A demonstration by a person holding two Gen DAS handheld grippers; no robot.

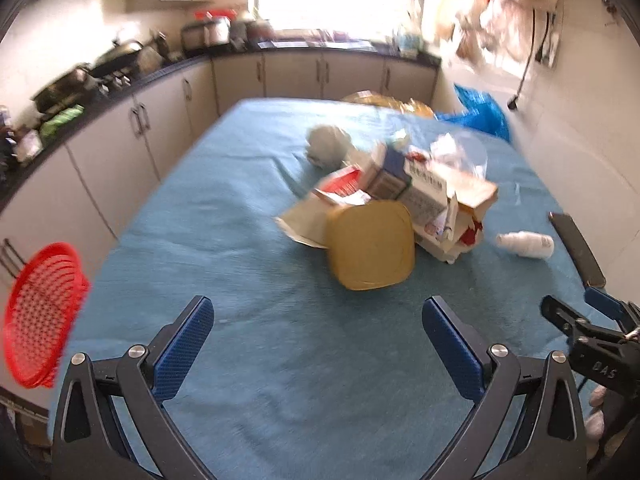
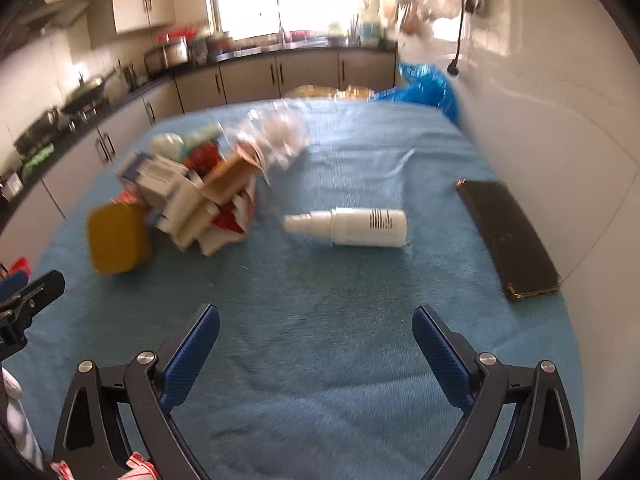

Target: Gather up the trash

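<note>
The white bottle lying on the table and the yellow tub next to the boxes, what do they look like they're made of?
White bottle: likely plastic, smooth and opaque with a slight sheen and a moulded spray top. Yellow tub: probably plastic too, matte mustard with rounded moulded corners, though blur leaves it open.

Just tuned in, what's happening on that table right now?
Nothing is being held yet. Both the left gripper and the right gripper hang open over the blue tablecloth, short of the trash. A pile of cartons lies beside a yellow tub on its side, a white spray bottle lies apart to the right, and a dark phone lies near the wall. A red basket shows off the table's left edge.
</note>
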